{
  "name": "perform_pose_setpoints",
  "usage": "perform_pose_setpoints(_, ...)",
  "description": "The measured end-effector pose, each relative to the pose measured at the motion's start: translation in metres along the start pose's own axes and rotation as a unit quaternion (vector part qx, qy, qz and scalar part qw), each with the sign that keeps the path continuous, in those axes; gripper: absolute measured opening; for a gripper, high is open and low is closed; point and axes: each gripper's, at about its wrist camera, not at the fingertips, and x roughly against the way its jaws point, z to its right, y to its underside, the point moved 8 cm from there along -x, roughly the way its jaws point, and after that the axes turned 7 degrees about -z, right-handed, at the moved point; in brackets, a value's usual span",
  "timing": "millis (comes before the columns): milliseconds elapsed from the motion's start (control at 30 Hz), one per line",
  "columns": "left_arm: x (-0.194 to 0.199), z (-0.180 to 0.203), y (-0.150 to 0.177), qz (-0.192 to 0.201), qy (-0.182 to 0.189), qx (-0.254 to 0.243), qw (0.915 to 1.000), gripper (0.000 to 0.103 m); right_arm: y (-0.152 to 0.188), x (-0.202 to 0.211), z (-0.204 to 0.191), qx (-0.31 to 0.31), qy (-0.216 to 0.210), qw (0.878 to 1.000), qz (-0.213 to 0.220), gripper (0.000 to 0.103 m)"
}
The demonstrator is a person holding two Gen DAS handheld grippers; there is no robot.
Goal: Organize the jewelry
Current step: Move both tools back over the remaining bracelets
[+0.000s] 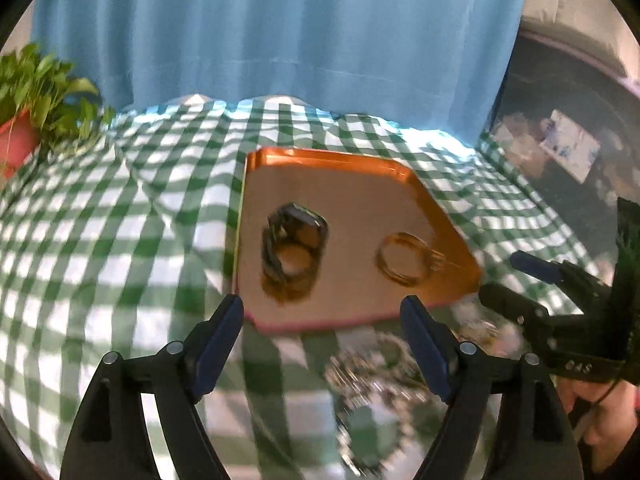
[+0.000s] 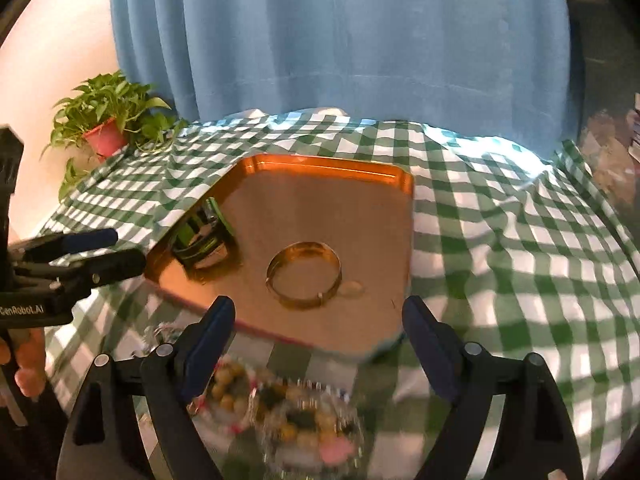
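Gold bangle [image 2: 304, 275] lies flat on the tray [image 2: 328, 168], opening upward; both grippers' jaws apart, empty

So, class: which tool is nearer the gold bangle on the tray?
Right. The right tool faces the gold bangle head-on; the left tool sits further left, opposite the dark bracelet.

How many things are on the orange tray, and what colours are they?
Gold: 1, the gold bangle
Dark: 1, the dark bracelet, with green showing on it in the right wrist view
Total: 2 on the orange tray
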Motion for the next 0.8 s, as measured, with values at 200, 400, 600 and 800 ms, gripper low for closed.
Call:
perform_pose_setpoints(200,0.029,0.004,0.056,0.006,-0.012,0.005,0.9999,0.065,0.03,0.05,-0.001,-0.004,0.004,1.0,0.009,0.049)
perform_pose_setpoints(400,0.011,0.008,0.1,-0.045,-0.002,0.002,0.999,0.031,0.1,0.023,-0.006,-0.016,-0.042,0.997,-0.063,0.019)
perform_pose_setpoints(600,0.006,0.008,0.097,-0.045,0.001,-0.011,0.9989,0.032,0.091,0.021,-0.015,0.016,-0.063,0.997,-0.042,0.02)
perform_pose_setpoints(800,-0.009,0.014,0.091,-0.072,0.02,-0.026,0.9969,0.032,0.085,-0.004,-0.023,0.041,-0.052,0.996,-0.067,0.02)
